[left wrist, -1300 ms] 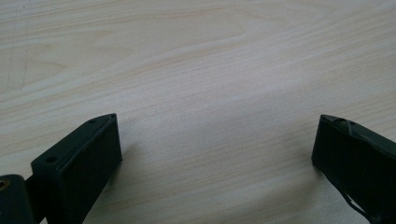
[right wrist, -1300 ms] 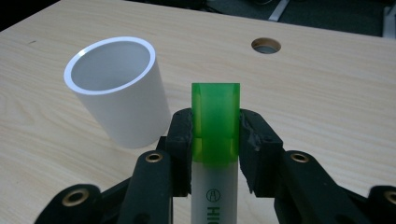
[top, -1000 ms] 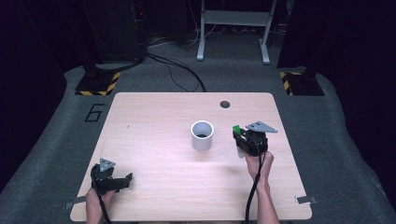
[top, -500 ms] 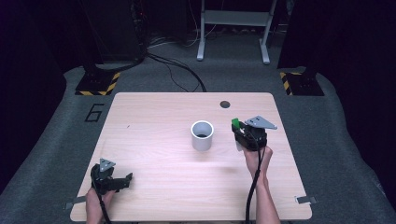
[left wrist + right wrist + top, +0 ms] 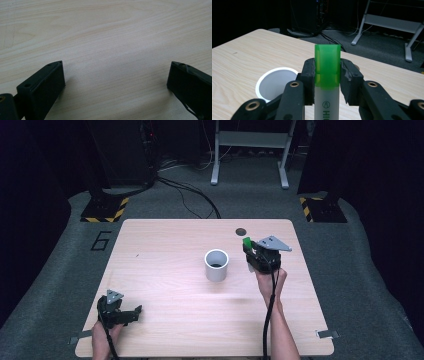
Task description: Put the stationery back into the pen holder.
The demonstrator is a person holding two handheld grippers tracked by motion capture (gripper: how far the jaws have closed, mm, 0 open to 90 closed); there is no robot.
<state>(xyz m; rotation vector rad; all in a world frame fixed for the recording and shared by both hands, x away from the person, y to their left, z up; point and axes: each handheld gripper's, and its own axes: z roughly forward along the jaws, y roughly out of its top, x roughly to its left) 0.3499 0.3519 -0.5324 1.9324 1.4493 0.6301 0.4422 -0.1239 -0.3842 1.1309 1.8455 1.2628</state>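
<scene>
A highlighter (image 5: 327,82) with a green cap and a pale barrel sits between the jaws of my right gripper (image 5: 327,81), which is shut on it just below the cap. In the high view the right gripper (image 5: 248,251) hovers just right of a white cup (image 5: 216,265) standing upright mid-table, and the highlighter's green cap (image 5: 246,241) sticks out toward the far side. The cup's open rim (image 5: 276,80) lies low and left in the right gripper view. My left gripper (image 5: 131,312) rests at the near left edge of the table, its jaws wide apart over bare wood (image 5: 112,62).
The light wooden table (image 5: 165,240) has a small dark hole (image 5: 241,231) near its far edge. Beyond it lie grey floor, black cables, a metal stand's legs (image 5: 250,155) and yellow-black striped bases (image 5: 104,210).
My right gripper has risen and drifted left toward the cup with the highlighter in it. The left gripper has stayed put.
</scene>
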